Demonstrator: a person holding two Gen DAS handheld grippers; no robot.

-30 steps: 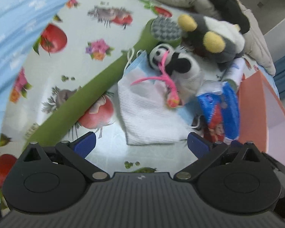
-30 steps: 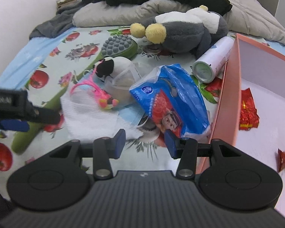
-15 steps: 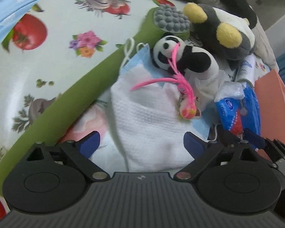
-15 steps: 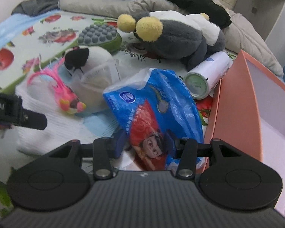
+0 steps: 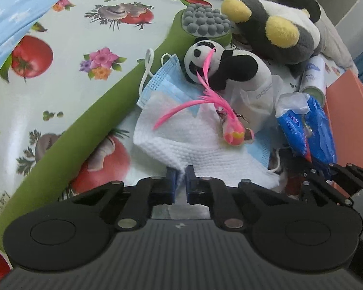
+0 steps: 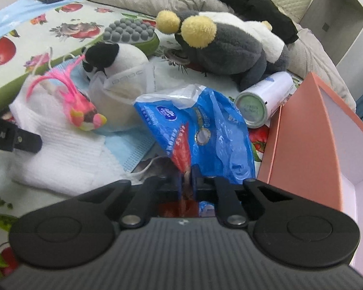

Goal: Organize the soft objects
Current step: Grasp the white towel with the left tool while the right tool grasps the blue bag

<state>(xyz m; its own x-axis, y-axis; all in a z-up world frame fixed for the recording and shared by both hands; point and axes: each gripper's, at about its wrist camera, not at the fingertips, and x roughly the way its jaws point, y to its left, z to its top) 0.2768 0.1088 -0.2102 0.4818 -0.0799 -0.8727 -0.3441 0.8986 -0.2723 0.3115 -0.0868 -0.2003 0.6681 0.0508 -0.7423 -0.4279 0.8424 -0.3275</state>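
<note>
Now, left wrist: the left gripper, jaws just closed, pinches the white cloth at its near edge, beside the green massager.
Right wrist: the right gripper, jaws just closed, nips the blue bag, next to the pink box.

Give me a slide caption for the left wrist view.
Left gripper pinches the white waffle cloth beside a panda plush and pink feather toy.

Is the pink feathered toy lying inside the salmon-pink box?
No, the pink feathered toy lies on the white waffle cloth, left of the salmon-pink box.
</note>
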